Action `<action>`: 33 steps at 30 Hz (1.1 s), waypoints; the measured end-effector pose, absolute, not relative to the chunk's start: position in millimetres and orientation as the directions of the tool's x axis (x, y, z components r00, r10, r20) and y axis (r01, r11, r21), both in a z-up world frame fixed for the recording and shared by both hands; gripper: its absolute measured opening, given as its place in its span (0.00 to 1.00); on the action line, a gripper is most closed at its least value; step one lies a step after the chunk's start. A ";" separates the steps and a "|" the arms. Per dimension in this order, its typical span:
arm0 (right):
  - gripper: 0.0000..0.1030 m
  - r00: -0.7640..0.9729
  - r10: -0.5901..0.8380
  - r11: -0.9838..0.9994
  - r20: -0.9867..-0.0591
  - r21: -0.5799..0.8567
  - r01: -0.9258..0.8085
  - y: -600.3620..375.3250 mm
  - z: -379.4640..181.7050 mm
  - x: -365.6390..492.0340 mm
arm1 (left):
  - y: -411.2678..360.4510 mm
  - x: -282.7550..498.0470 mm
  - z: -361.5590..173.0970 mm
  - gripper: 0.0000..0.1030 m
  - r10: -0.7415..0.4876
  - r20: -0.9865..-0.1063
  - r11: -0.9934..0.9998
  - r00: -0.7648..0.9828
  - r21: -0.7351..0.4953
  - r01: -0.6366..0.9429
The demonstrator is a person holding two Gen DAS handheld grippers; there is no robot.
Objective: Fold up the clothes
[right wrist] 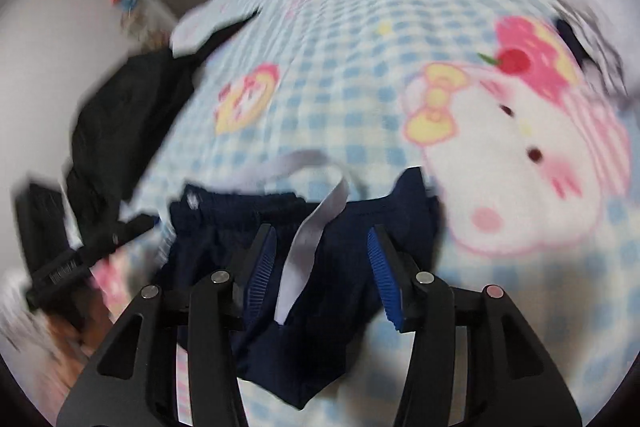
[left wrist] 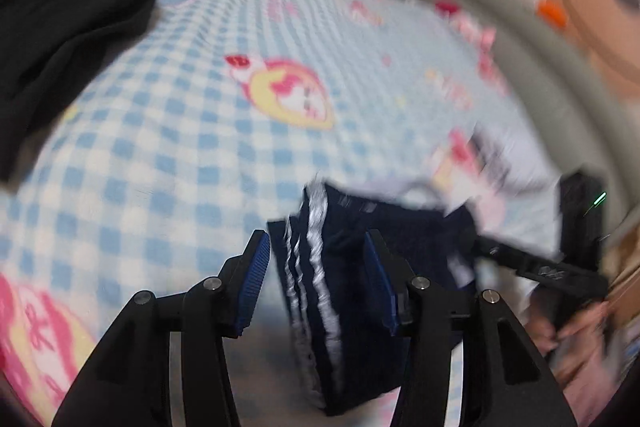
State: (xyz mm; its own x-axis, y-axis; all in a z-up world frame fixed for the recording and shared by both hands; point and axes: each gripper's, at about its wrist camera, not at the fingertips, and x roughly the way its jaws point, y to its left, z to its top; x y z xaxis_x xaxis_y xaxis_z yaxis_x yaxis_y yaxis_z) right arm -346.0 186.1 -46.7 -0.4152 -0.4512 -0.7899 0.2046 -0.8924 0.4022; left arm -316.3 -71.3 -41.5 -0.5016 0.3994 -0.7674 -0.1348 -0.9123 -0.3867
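Navy shorts (left wrist: 352,267) with white side stripes lie bunched on the blue checked blanket (left wrist: 180,131). My left gripper (left wrist: 318,279) is open, its jaws standing either side of the striped edge, not closed on it. In the right wrist view the same shorts (right wrist: 340,291) show their elastic waistband and a pale grey drawstring (right wrist: 308,243). My right gripper (right wrist: 322,267) is open over the waistband, the drawstring lying between its jaws. The right gripper also shows in the left wrist view (left wrist: 532,267), beside the shorts. Both views are blurred by motion.
A black garment (left wrist: 68,15) lies heaped at the blanket's far left; it also shows in the right wrist view (right wrist: 124,123). A white and striped garment (right wrist: 592,39) lies at the right. The blanket has a large cat-face print (right wrist: 520,155). Furniture stands beyond the bed.
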 end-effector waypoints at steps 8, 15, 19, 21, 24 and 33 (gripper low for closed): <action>0.20 -0.426 -0.280 -0.935 -0.861 0.144 0.323 151.7 -64.3 -321.7 | -52.3 -310.3 -43.4 0.47 0.333 -0.775 -0.941 -0.537 -0.312 -0.134; 0.15 -0.501 -0.237 -0.963 -0.832 0.131 0.237 174.4 -46.8 -308.0 | -75.1 -296.5 -36.5 0.43 0.351 -0.736 -0.915 -0.579 -0.401 -0.045; 0.30 -0.473 -0.331 -0.932 -0.817 0.204 0.299 164.1 -38.8 -303.6 | -56.3 -291.0 -41.7 0.45 0.391 -0.757 -0.913 -0.523 -0.389 -0.120; 0.35 -0.440 -0.348 -0.924 -0.828 0.222 0.312 157.8 -42.7 -303.3 | -46.9 -289.4 -47.9 0.48 0.394 -0.776 -0.916 -0.493 -0.373 -0.146; 0.43 -0.394 -0.293 -0.939 -0.871 0.184 0.290 153.6 -58.7 -306.4 | -32.9 -293.5 -58.6 0.48 0.341 -0.818 -0.940 -0.464 -0.300 -0.163; 0.45 -0.524 -0.050 -0.956 -0.850 -0.111 0.270 140.4 -52.7 -296.6 | -38.2 -294.3 -47.6 0.47 0.240 -0.818 -0.971 -0.523 -0.199 -0.133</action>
